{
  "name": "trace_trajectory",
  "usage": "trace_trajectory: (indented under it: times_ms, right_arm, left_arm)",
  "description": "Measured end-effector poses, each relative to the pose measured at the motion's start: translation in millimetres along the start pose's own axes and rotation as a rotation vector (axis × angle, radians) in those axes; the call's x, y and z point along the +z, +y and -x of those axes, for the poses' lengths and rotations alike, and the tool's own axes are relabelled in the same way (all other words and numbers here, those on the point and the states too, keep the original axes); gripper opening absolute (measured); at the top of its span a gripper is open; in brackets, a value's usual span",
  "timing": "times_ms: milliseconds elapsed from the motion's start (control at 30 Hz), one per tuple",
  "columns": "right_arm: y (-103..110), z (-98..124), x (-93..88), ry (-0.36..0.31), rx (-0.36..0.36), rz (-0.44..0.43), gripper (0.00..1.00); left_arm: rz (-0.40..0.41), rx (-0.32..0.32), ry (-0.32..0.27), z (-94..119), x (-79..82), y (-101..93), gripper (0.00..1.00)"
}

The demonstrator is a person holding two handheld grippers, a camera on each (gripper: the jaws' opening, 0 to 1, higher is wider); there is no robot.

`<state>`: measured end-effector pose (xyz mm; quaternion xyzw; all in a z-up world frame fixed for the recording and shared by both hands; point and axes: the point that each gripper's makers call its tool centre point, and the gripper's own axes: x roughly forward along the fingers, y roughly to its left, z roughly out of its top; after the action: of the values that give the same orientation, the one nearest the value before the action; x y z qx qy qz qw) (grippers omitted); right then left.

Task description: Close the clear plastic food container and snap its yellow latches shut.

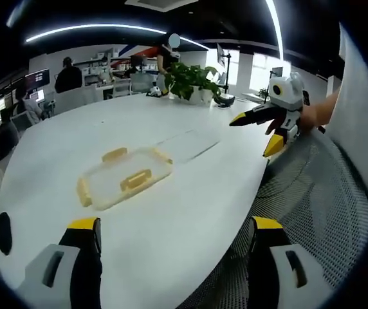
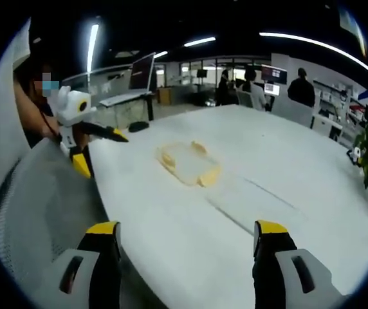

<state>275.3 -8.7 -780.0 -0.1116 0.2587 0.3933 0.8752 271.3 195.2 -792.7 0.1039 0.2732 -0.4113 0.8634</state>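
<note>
While both grippers hang above the near edge of the wide white oval table (image 1: 190, 193), the clear plastic food container with yellow latches (image 1: 124, 177) lies flat on that table, well apart from them. In the left gripper view it sits a little to the left of centre, and four yellow latches (image 1: 136, 179) can be seen around its rim. Whether its lid is pressed down fully, I cannot tell. In the right gripper view the same container (image 2: 189, 164) lies further away, near the middle of the table.

The left gripper (image 1: 174, 238) has its two black jaws with yellow tips spread wide, and nothing is between them. The right gripper (image 2: 187, 241) also has its jaws standing far apart with nothing held. In the left gripper view the right gripper (image 1: 261, 135) comes in from the right side, with a hand (image 1: 312, 116) behind it. In the right gripper view the left gripper (image 2: 97, 151) comes in from the left.

A grey mesh chair (image 1: 312, 193) is at the near edge of the table. A green potted plant (image 1: 190, 80) stands at the far end. People sit at desks with dark monitors (image 2: 142, 71) in the background. No writing or brand can be read anywhere.
</note>
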Motion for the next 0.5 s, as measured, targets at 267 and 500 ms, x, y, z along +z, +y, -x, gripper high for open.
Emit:
trace_trajectory:
  times_ms: [267, 500]
  right_arm:
    - [-5, -5, -3.1, 0.020, 0.004, 0.008, 0.85]
    - [-8, -15, -1.9, 0.052, 0.017, 0.039, 0.82]
  left_arm:
    - [0.001, 0.000, 0.013, 1, 0.3, 6.8, 0.96]
    - [0.010, 0.011, 0.014, -1, -0.8, 15.6, 0.94]
